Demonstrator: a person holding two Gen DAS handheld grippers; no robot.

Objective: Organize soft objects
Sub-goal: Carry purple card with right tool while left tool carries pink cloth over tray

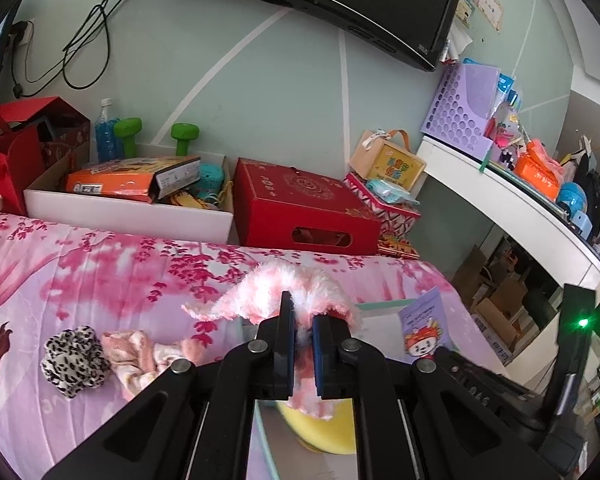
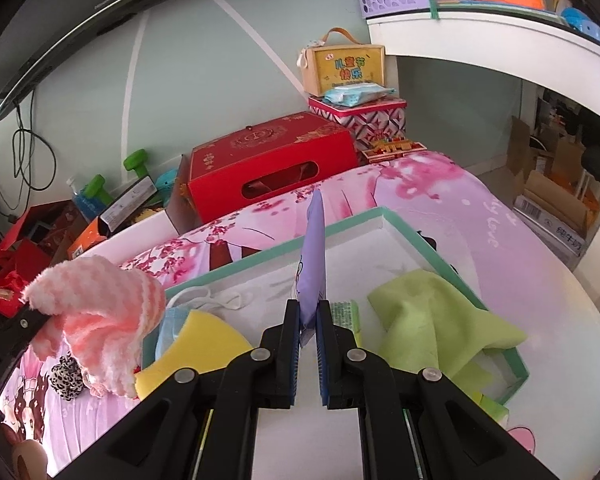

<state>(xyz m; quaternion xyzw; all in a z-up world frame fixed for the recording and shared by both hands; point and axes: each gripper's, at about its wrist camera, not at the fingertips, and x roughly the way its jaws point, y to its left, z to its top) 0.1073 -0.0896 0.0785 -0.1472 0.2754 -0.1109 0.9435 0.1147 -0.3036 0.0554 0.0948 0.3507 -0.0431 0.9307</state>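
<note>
My left gripper (image 1: 303,312) is shut on a fluffy pink and white striped sock (image 1: 276,288), which hangs at the left in the right wrist view (image 2: 100,312), beside the tray's left end. My right gripper (image 2: 308,310) is shut on a thin purple packet (image 2: 314,264), held upright over a white tray with a teal rim (image 2: 352,220). The packet (image 1: 422,328) also shows at the right of the left wrist view. In the tray lie a green cloth (image 2: 432,320), a yellow sponge (image 2: 200,344), a blue face mask (image 2: 172,324) and a small green packet (image 2: 344,314).
On the pink floral bedsheet (image 1: 100,272) lie a leopard-print scrunchie (image 1: 74,360) and a pink sock (image 1: 140,356). A red box (image 2: 268,160), a white storage box (image 1: 128,208) and a patterned tin (image 2: 360,116) stand along the wall. A white shelf (image 2: 480,48) overhangs at the right.
</note>
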